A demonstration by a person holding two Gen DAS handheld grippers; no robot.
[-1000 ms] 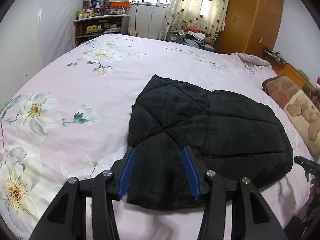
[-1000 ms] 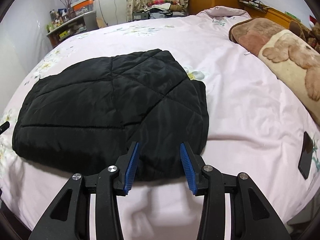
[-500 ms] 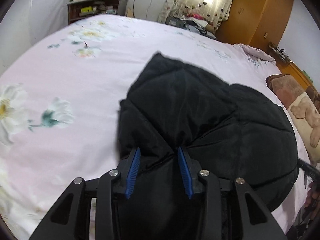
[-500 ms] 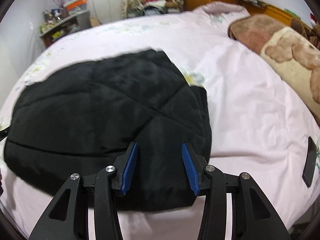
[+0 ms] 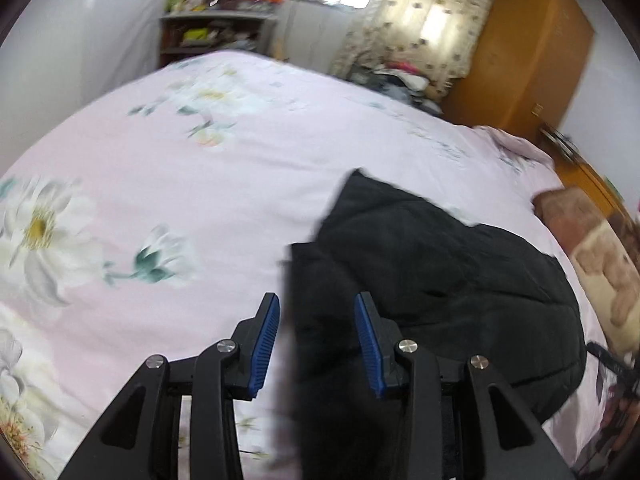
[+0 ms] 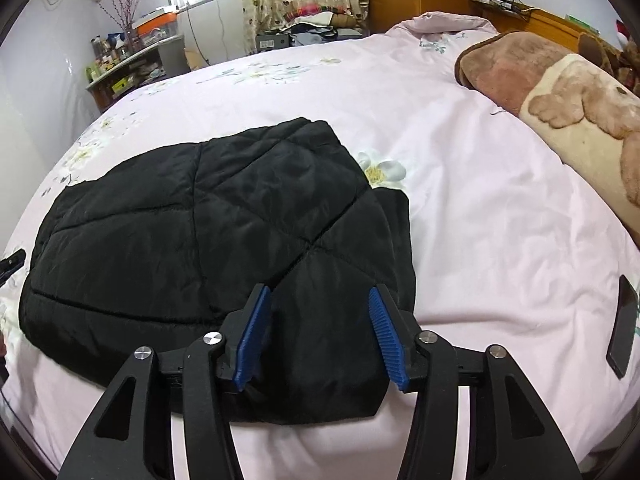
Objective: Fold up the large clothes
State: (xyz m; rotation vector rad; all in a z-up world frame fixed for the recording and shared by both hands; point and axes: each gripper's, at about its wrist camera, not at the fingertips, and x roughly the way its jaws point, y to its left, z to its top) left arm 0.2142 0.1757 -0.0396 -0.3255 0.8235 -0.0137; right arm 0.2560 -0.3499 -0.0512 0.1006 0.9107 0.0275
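Observation:
A black quilted jacket (image 6: 192, 240) lies folded flat on the pink flowered bedspread (image 6: 480, 200). My right gripper (image 6: 320, 292) hovers over its near right corner. Its jaws are opening, and the fabric lies between the blue pads without being pressed. In the left wrist view the jacket (image 5: 432, 280) sits to the right. My left gripper (image 5: 318, 300) straddles the jacket's near left edge. A strip of sheet shows between its left pad and the fabric, so nothing is pinched. This view is blurred. The left gripper's tip (image 6: 12, 260) peeks in at the right view's left edge.
A brown plush blanket (image 6: 560, 92) with a bear print lies along the bed's right side. A dark phone (image 6: 622, 328) rests on the sheet near the right edge. A cluttered shelf (image 6: 132, 64), curtains and an orange wardrobe (image 5: 520, 52) stand beyond the bed.
Both grippers have come forward over the jacket's near edge. The left one narrowed its jaws and shifted to the jacket's left edge. The right one's jaws have widened.

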